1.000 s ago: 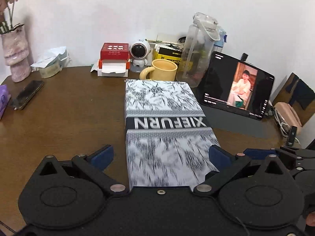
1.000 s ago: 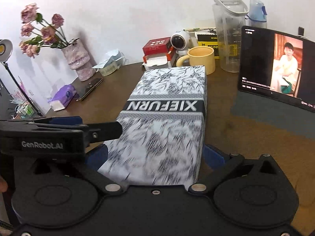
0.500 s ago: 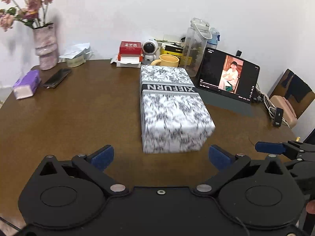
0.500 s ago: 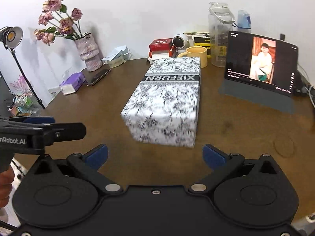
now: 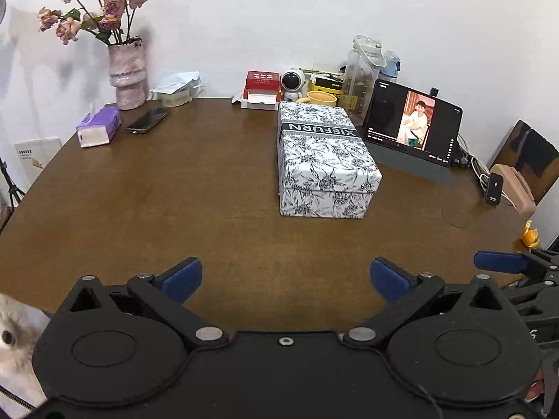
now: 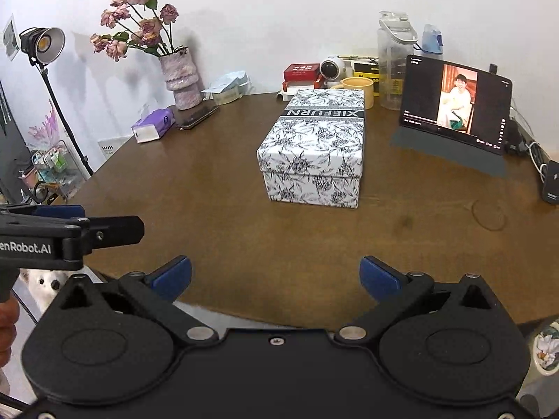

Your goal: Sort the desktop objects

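both tongs spread wide, empty: left tongs, right tongs. patterned box sits well ahead, long axis pointing away, nearer the right.

Black gripper, blue finger pads

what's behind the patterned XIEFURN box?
Directly behind the patterned box stands a yellow mug, its lower part hidden by the box. The box is closed; its contents are unseen.
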The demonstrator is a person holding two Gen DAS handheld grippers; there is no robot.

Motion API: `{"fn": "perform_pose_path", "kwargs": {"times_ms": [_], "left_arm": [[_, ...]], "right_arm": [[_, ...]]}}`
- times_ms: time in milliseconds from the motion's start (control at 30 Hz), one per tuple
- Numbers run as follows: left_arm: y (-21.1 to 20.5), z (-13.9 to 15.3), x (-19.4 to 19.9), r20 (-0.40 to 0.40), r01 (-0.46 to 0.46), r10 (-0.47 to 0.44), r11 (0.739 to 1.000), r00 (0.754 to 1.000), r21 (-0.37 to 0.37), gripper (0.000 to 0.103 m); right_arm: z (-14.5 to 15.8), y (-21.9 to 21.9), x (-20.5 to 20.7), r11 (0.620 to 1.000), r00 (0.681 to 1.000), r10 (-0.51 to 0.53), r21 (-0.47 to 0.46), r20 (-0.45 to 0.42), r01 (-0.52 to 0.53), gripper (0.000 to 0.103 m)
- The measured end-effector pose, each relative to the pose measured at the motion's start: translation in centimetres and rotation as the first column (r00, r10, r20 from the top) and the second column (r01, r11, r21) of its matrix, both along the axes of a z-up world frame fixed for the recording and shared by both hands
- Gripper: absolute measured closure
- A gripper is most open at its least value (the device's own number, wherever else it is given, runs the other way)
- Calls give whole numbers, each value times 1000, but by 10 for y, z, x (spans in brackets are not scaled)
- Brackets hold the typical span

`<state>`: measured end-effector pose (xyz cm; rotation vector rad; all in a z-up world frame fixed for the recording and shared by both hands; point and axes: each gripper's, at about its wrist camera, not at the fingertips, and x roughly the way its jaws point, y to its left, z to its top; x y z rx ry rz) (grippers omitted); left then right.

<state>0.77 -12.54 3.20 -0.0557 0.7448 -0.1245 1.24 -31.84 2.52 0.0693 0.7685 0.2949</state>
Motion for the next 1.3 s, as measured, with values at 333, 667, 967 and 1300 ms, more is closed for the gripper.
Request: {"fn": "perform_pose_path", "kwargs": {"times_ms": [333,667,967,1300], "left_arm": [[2,5,-23,-4,3,-3,1000,1000,-11,0],[-8,5,-37,10,16,-16,1000,1000,0,0],[-14,5,-42,18,19,-19,1000,1000,16,0],[-18,5,-45,17,14,-14,1000,1000,22,0]], "right_arm": [[4,0,-18,1000,1000,-10,-19,13,10,0],[2,-6,-28,1000,1000,-10,-22,15,10,0],[-1,-10,-31,1000,1000,-10,-16,8,10,0],[-2,-12,-32,1000,1000,-4,-12,7,4,0]]}}
